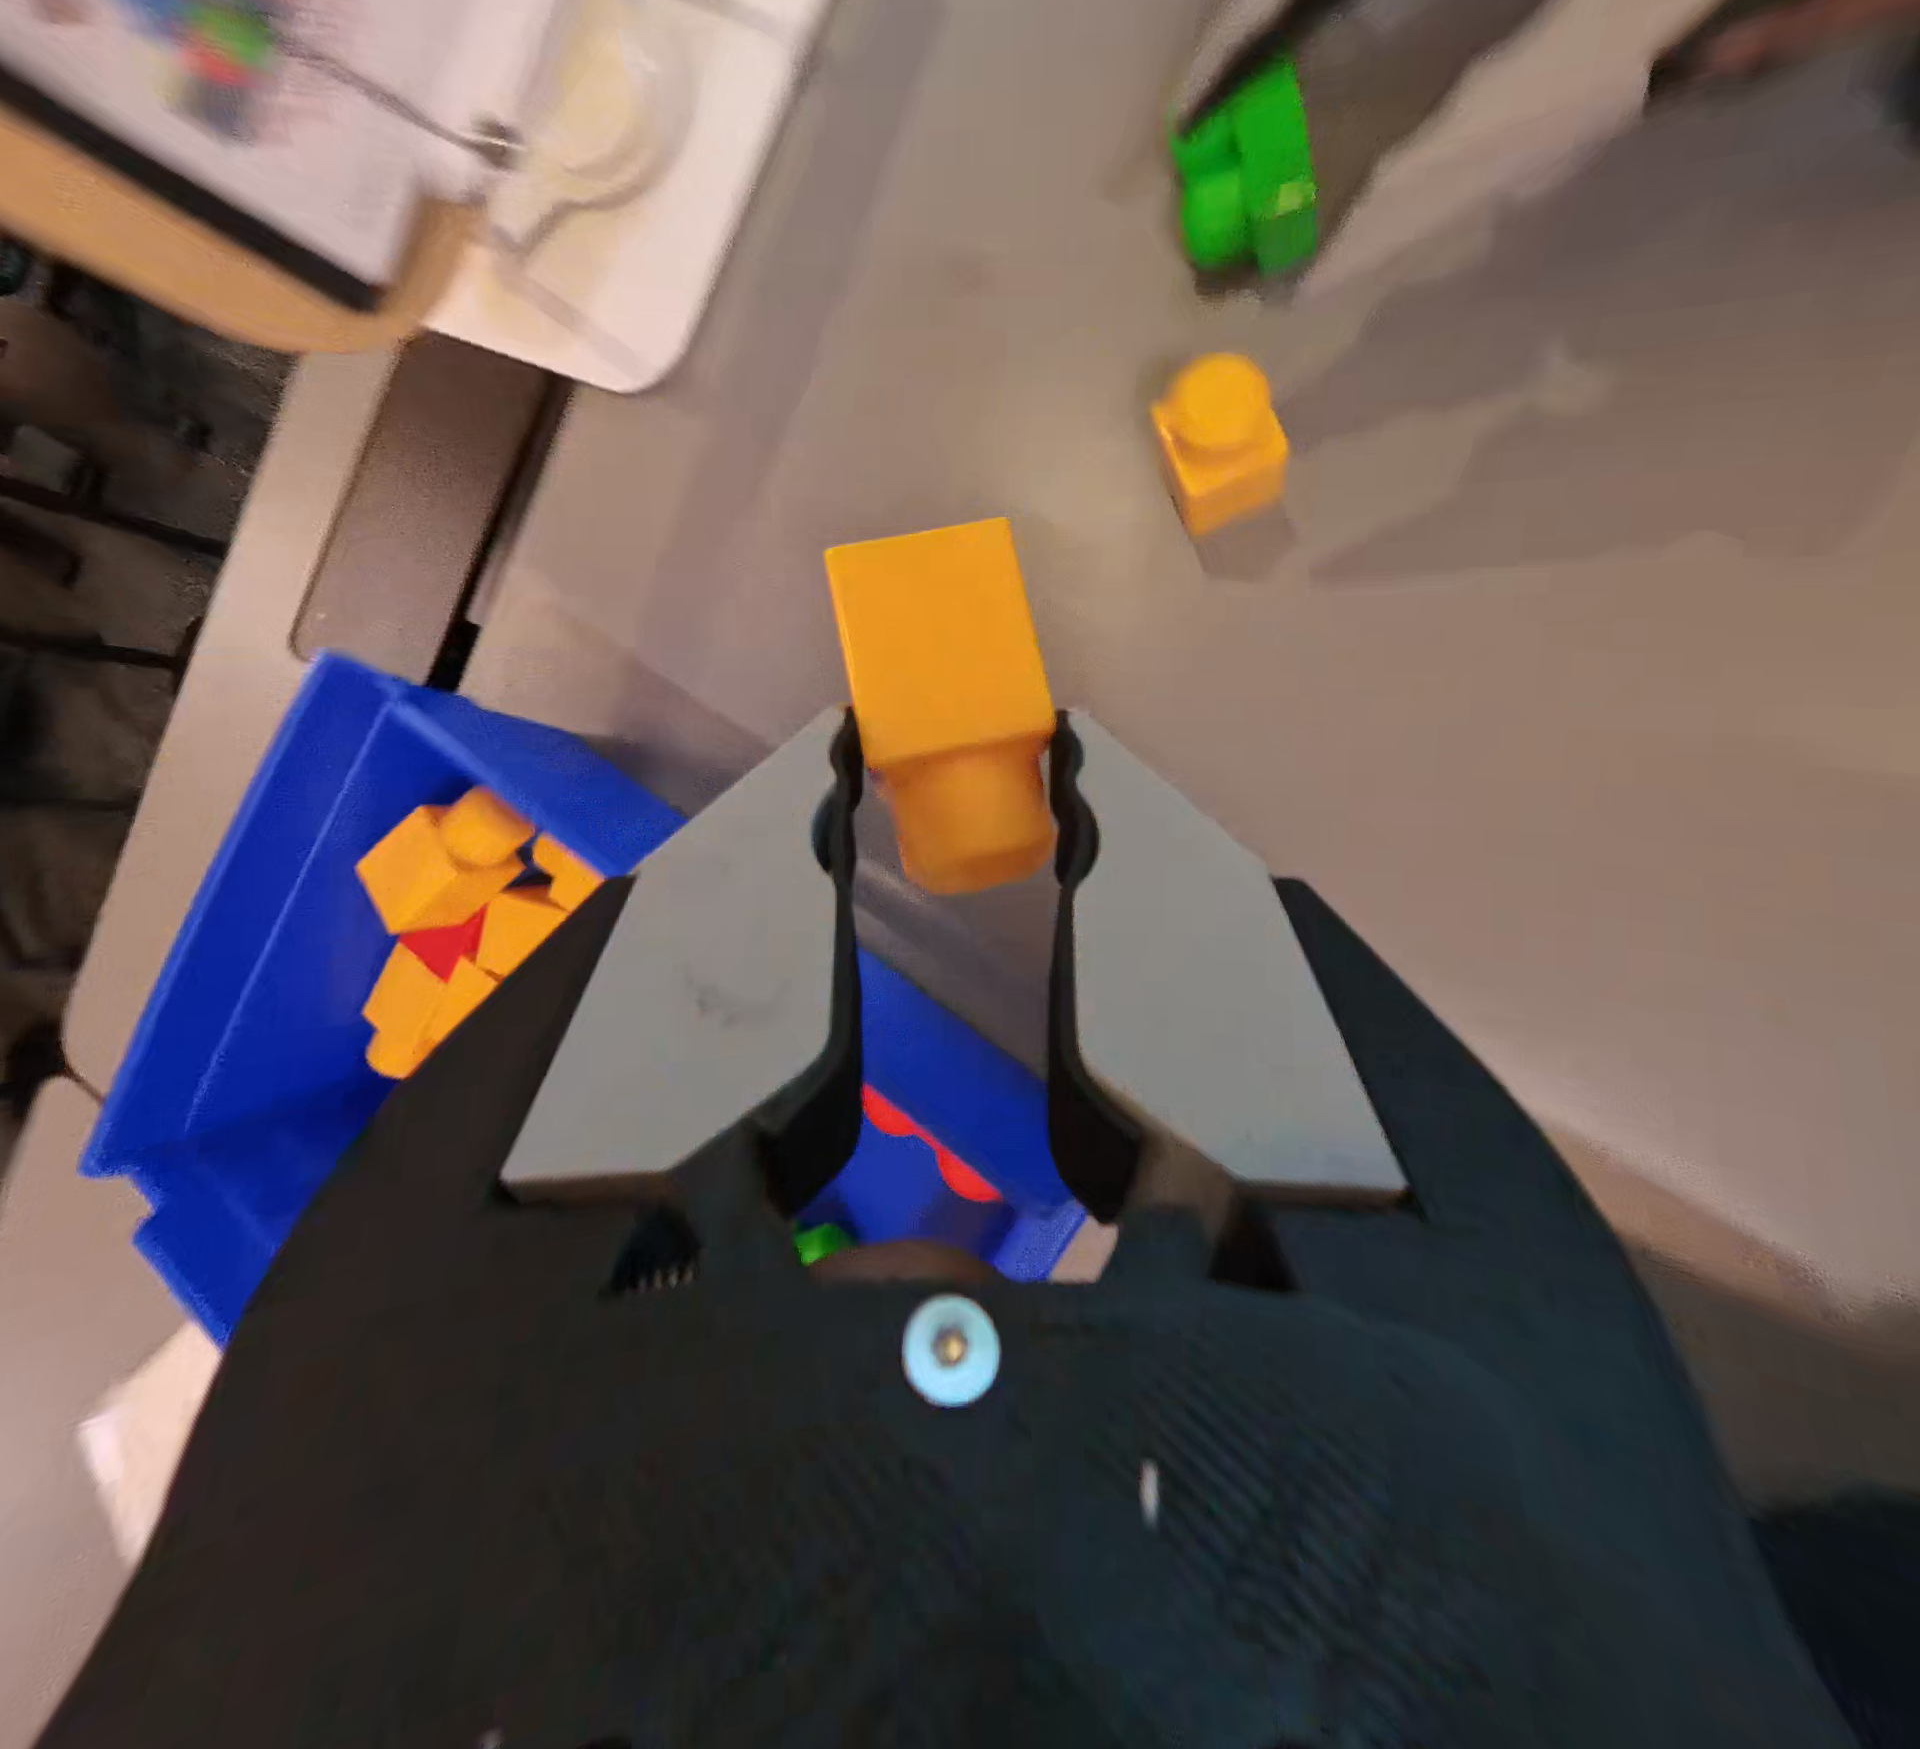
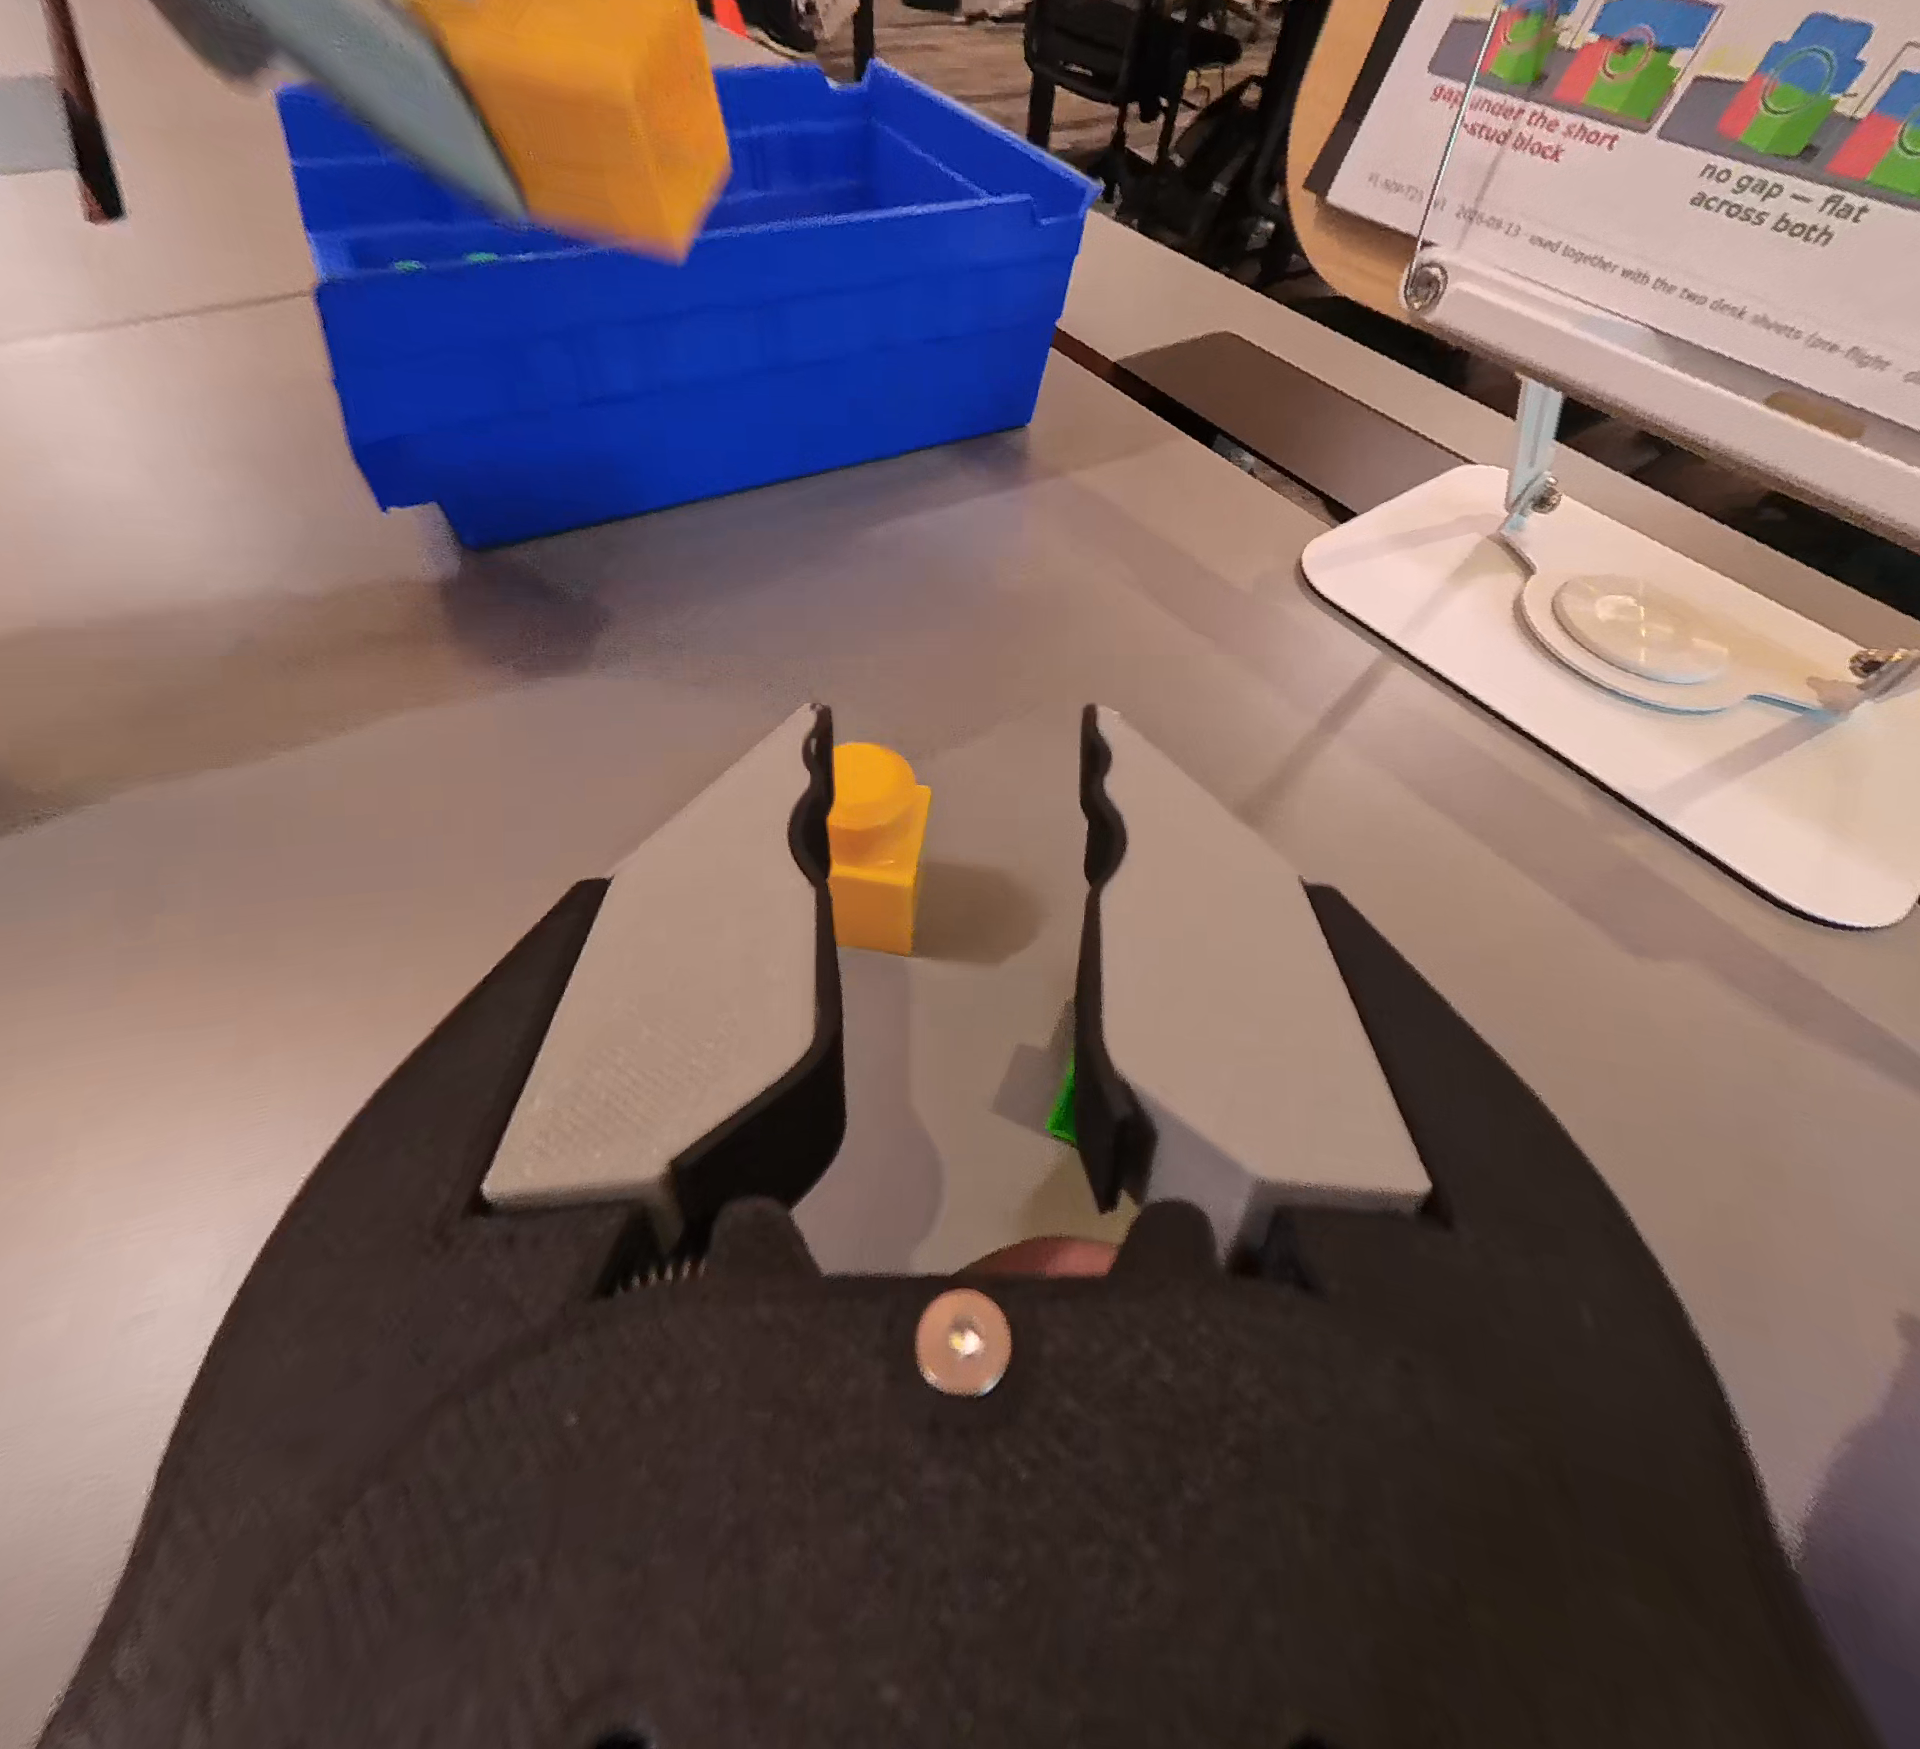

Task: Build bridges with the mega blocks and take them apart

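My left gripper (image 1: 951, 743) is shut on an orange one-stud block (image 1: 935, 629), gripping it near the stud and holding it in the air over the grey table. In the right wrist view this block (image 2: 592, 89) hangs blurred above the blue bin (image 2: 675, 369). My right gripper (image 2: 953, 723) is open and empty, low over the table. A second orange one-stud block (image 2: 873, 858) stands upright on the table just beyond its left fingertip; it also shows in the left wrist view (image 1: 1221, 442). A green block (image 1: 1247, 172) lies by the right gripper's tips; only a sliver (image 2: 1062, 1102) shows beside its right finger.
The blue bin (image 1: 260, 920) stands at the table's left and holds orange and red blocks (image 1: 447, 920). An instruction sheet (image 2: 1662, 89) hangs on a stand with a white base (image 2: 1558, 712) at the far right. The table edge runs behind the bin and stand.
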A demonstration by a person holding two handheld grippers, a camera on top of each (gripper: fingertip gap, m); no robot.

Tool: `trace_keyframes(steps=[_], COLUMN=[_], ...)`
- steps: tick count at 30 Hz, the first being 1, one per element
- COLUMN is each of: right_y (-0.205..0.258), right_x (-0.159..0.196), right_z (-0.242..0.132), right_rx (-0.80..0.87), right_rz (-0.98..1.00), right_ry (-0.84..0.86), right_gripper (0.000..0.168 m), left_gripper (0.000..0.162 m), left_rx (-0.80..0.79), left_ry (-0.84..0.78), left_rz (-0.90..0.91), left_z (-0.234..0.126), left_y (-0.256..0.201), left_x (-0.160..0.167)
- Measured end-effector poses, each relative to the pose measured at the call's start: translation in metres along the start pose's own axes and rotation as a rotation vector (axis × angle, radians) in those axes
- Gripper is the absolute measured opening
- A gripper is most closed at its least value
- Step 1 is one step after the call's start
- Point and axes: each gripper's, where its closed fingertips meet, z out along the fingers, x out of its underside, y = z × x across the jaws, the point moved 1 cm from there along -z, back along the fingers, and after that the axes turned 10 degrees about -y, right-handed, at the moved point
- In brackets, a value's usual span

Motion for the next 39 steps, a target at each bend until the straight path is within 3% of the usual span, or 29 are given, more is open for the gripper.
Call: trace_keyframes(steps=[7,10,18,25,33,39], right_y=[0.03,0.027,0.02,0.026,0.025,0.06], right_x=[-0.006,0.003,0.016,0.02,0.013,0.008], right_z=[-0.004,-0.001,0.002,0.003,0.001,0.009], right_rx=[-0.216,-0.183,-0.192,-0.203,-0.175,-0.235], right_rz=[0.051,0.001,0.077,0.03,0.015,-0.097], right_ry=[-0.009,0.036,0.075,0.101,0.088,0.114], right_gripper=[0.045,0.044,0.045,0.047,0.047,0.05], left_gripper=[0.034,0.034,0.034,0.048,0.044,0.038], left_rx=[0.296,0.256,0.15,0.142,0.119,0.044], left_ry=[0.456,0.453,0.384,0.387,0.511,0.501], left_rz=[0.432,0.48,0.607,0.568,0.287,0.347], left_z=[0.077,0.095,0.098,0.092,0.066,0.07], left_y=[-0.079,-0.075,-0.062,-0.064,-0.045,-0.033], left_x=[0.058,0.053,0.036,0.033,0.074,0.078])
